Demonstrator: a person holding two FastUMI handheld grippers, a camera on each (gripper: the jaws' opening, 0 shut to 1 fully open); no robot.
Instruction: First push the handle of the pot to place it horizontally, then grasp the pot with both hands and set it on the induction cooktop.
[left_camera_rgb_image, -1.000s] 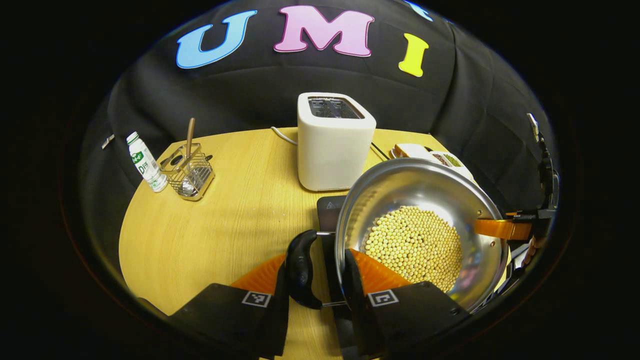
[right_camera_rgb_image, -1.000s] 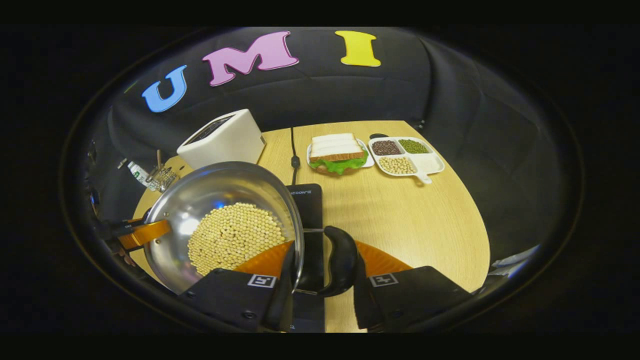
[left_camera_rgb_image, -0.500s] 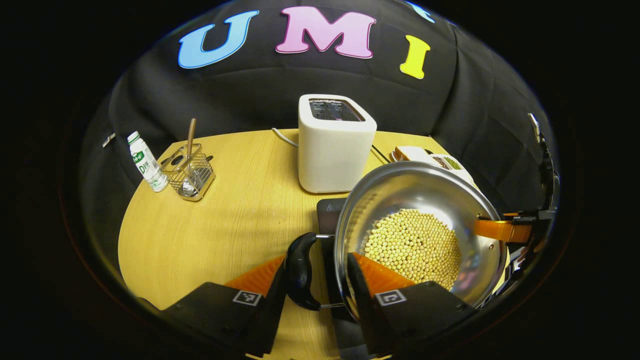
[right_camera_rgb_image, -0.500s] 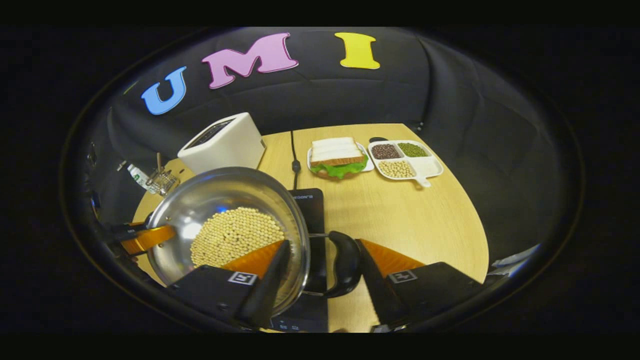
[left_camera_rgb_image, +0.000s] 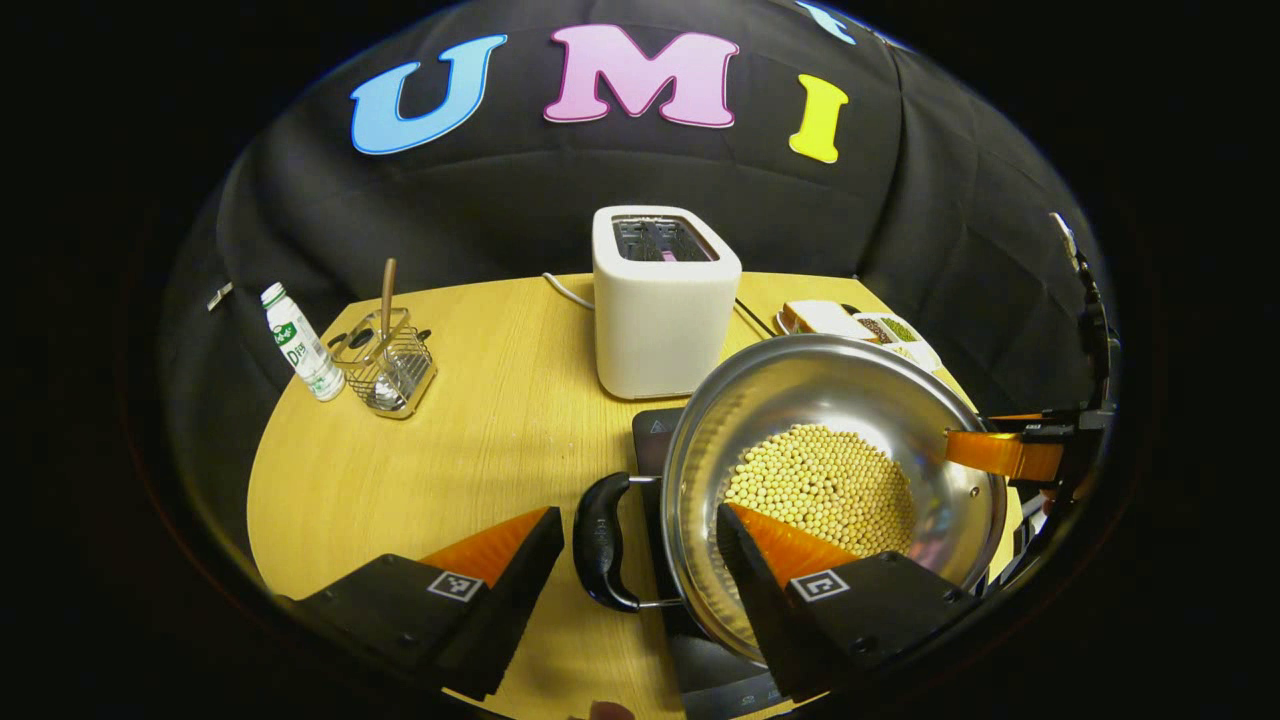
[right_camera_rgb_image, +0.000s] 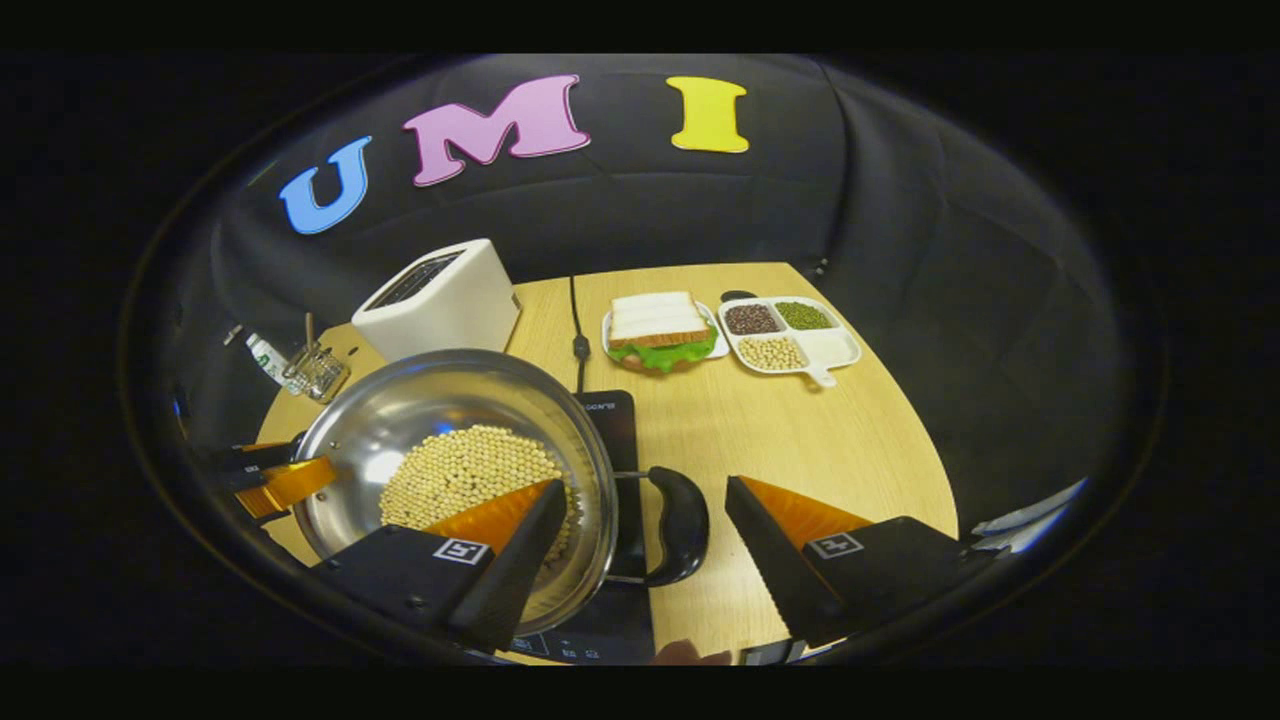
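Steel pot (left_camera_rgb_image: 790, 390) w/ soybeans (left_camera_rgb_image: 825, 490) on cooktop (right_camera_rgb_image: 612, 420); both tongs spread.

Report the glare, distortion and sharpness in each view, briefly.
Left gripper view: bright glare streaks the steel pot along its inner wall; fisheye bends the table edge into a curve; the toaster and beans read sharp. Right gripper view: a white hot spot sits on the pot's inner wall; the picture is dimmer and softer, and the bottle near the rim looks squeezed and small.
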